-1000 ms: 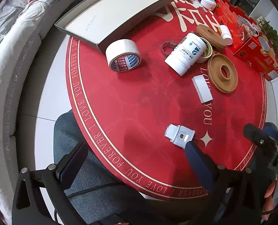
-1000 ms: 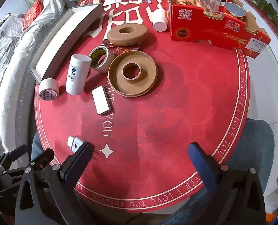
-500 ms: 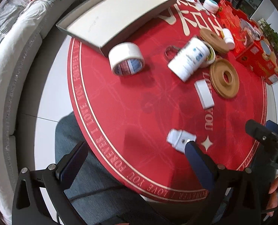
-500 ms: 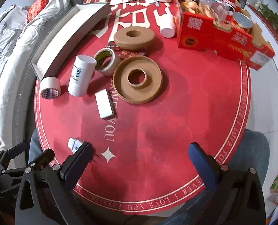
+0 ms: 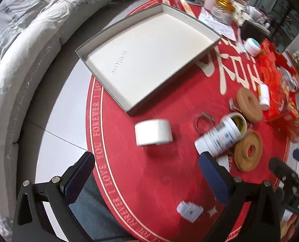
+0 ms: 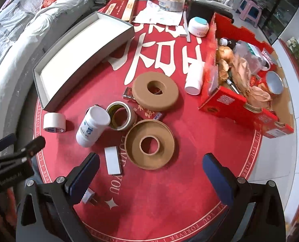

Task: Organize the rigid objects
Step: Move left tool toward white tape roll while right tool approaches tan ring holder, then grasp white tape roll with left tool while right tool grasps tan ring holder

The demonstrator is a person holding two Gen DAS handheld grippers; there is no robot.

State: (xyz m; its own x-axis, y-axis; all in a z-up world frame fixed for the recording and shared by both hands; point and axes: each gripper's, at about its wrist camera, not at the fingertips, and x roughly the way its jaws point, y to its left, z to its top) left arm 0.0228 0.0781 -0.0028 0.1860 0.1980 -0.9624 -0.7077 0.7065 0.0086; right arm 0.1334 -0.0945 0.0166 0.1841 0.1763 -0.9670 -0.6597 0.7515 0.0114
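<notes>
The round red bench [image 6: 200, 141] carries gold rim lettering, "I LOVE YOU FOREVER". Both the left claw [image 5: 145, 178] and right claw [image 6: 151, 176] hang released and hold nothing. A grey sofa [image 5: 18, 60] curves beside the bench.

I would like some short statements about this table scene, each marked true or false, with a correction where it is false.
1. The grey tray with the white inside has nothing in it. True.
2. The left gripper is shut on the white tape roll. False: it is open and holds nothing; the roll lies on the red table mat ahead of it.
3. The white bottle lies on its side against a tape roll with a brown core. True.
4. The two brown rings are stacked. False: the solid ring and the dished ring lie apart.
5. The right gripper is open. True.
</notes>
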